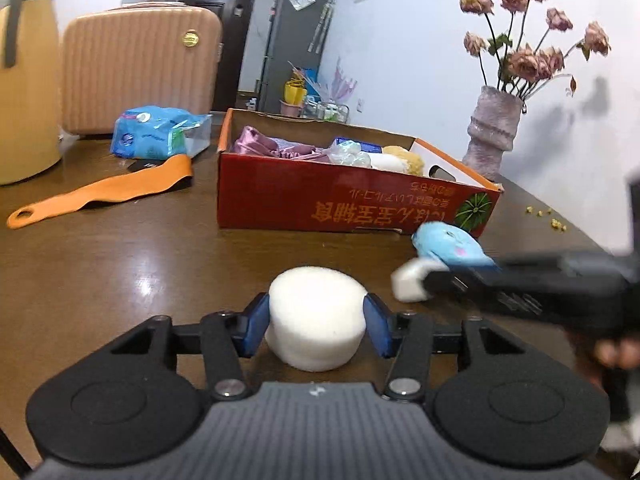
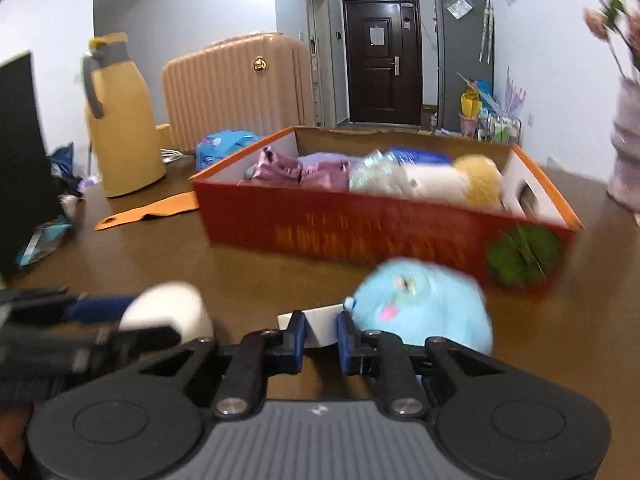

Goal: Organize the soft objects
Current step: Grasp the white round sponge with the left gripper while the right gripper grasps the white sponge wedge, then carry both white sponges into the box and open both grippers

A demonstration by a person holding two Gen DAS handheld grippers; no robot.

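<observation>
Left gripper (image 1: 316,316) is clamped on the round sponge (image 1: 316,320) near the desk (image 1: 120,260); right gripper (image 2: 321,334) pinches a white block (image 2: 316,326). Lift both clear of the box (image 1: 320,200) wall, then release gently inside.

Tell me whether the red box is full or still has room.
Still has room. The red box holds purple cloth, a white roll and a yellow plush, but bare wall shows at its right end.
</observation>
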